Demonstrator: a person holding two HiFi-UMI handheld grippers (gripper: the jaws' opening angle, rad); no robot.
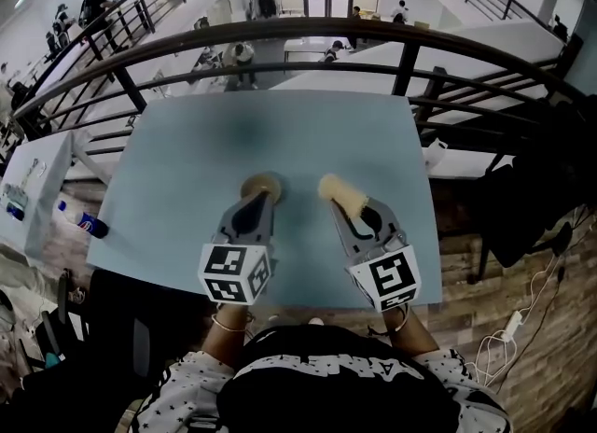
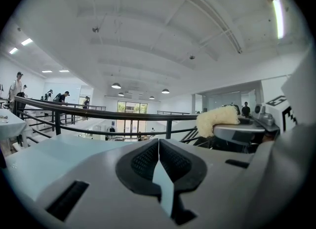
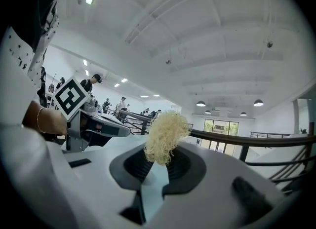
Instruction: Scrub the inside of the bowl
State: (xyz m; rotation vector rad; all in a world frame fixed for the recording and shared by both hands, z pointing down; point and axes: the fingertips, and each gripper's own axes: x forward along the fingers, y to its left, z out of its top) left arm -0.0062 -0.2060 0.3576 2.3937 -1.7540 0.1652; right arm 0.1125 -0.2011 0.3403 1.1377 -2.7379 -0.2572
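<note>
A small brown bowl (image 1: 264,185) sits on the light blue table (image 1: 177,160), partly under the tip of my left gripper (image 1: 258,203). In the left gripper view the left gripper (image 2: 158,145) has its pads pressed together with nothing between them, and the bowl is hidden from it. My right gripper (image 1: 348,210) is shut on a pale yellow fibrous scrubber (image 1: 338,192), held beside the bowl on its right. The scrubber (image 3: 165,133) sticks up from the right gripper (image 3: 157,162). The left gripper view also catches the scrubber (image 2: 217,119).
A dark curved railing (image 1: 308,34) runs just past the table's far edge. A bottle (image 1: 86,225) lies on the floor at the left. A black chair (image 1: 536,193) stands on the right, and cables (image 1: 508,333) trail on the floor there. People walk in the distance.
</note>
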